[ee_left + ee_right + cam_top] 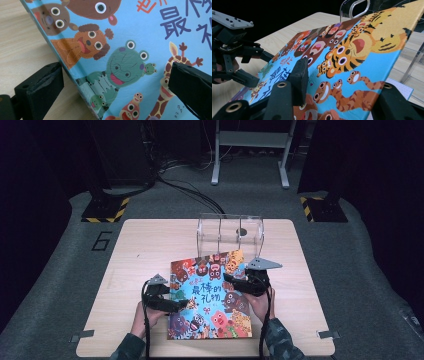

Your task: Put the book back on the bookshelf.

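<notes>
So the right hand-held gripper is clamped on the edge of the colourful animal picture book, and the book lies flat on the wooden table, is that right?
Not quite. The right hand-held gripper is clamped on the colourful animal picture book, but the book does not lie flat: the right gripper view shows its gripped side lifted off the wooden table, tilted.

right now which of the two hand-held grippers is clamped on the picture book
The right hand-held gripper: it grips the raised right edge of the picture book. The left hand-held gripper merely straddles the book's left edge, jaws apart.
</notes>
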Motion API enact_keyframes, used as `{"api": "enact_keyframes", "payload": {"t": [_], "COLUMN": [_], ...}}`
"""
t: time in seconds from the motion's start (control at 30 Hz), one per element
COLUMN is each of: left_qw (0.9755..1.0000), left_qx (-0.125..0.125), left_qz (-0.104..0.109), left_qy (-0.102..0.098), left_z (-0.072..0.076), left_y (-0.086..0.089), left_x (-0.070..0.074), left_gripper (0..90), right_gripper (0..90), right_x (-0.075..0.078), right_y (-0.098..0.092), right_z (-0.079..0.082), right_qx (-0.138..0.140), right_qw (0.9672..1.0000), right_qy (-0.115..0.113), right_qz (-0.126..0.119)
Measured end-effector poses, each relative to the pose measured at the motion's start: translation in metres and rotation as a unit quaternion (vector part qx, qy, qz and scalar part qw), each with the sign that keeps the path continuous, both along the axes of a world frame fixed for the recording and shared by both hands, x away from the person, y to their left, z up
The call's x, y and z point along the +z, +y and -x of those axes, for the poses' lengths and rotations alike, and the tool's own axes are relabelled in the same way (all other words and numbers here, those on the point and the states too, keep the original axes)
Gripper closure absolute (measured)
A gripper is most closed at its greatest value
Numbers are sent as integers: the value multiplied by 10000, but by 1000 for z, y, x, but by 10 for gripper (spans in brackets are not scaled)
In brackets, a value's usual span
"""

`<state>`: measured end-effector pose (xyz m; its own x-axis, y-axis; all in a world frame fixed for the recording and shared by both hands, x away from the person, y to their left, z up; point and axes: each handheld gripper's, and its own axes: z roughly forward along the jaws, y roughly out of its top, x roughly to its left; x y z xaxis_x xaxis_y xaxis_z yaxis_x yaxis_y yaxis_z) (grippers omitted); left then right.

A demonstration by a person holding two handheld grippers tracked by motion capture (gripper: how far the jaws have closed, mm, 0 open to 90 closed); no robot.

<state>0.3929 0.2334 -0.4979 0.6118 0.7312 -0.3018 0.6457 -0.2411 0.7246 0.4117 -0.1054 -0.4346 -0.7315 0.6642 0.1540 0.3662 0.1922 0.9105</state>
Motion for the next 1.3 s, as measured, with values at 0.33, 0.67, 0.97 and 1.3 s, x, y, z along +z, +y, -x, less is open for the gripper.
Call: {"api": "enact_keyframes", "payload": {"t": [0.33, 0.67, 0.97, 1.3], "left_qw": [9996, 9982, 9976, 9962], "left_qx": [-116, 50, -10, -112], "left_qz": [218, 457, 592, 762], "left_qy": [165, 388, 346, 408], "left_z": [-3, -5, -7, -5], "left_y": [5, 8, 14, 15], "left_x": [2, -8, -5, -10], "left_gripper": [48, 139, 234, 289], "right_gripper": [523, 478, 473, 470], "right_x": [2, -3, -1, -3], "right_y": [1, 3, 1, 1], "right_z": [5, -3, -9, -16], "right_qx": [-98, -531, -256, 4], "right_qw": [9999, 9950, 9935, 9881], "right_qy": [-4, 831, 1109, 1535], "right_qz": [-32, 171, -3, -119]}}
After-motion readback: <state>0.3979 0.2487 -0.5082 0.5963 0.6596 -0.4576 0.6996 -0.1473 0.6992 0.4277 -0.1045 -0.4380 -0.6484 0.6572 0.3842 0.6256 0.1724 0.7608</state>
